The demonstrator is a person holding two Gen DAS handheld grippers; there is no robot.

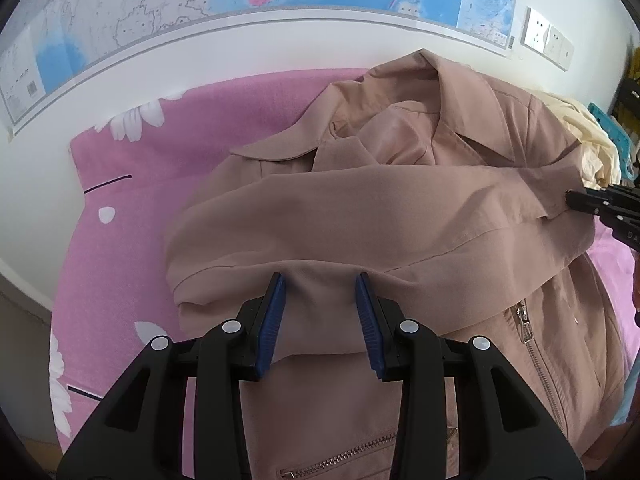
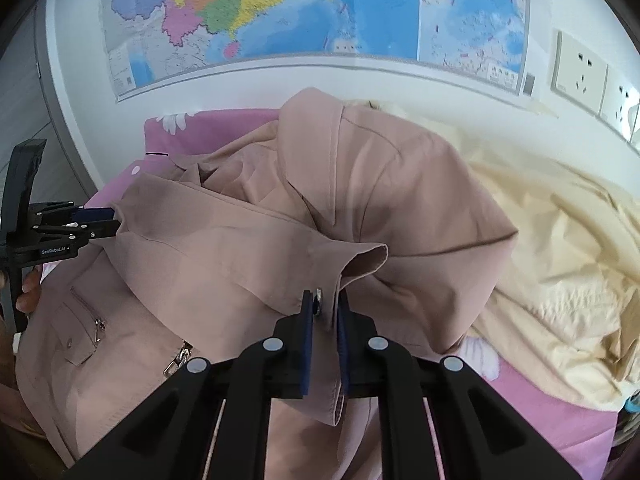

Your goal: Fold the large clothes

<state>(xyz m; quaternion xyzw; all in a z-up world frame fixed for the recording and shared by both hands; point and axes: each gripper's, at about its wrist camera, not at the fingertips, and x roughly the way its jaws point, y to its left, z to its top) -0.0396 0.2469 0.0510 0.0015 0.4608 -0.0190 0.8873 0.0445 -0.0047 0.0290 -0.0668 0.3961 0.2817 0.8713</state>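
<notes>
A dusty-pink zip jacket (image 1: 400,208) lies on a pink flowered bed sheet (image 1: 120,240), collar toward the wall, one sleeve folded across its chest. My left gripper (image 1: 320,284) is open, its blue pads on either side of a fold of the jacket at the sleeve's shoulder end. In the right wrist view the jacket (image 2: 240,248) fills the middle. My right gripper (image 2: 326,304) is shut on the sleeve cuff (image 2: 360,260), beside a metal snap. The left gripper (image 2: 100,220) shows at the far left, and the right gripper (image 1: 580,200) at the right edge of the left wrist view.
A cream cloth (image 2: 552,232) lies bunched on the bed to the right of the jacket. A white wall with a large map (image 2: 280,12) and wall sockets (image 2: 580,72) stands right behind the bed. The sheet's left edge (image 1: 76,168) drops off near the wall.
</notes>
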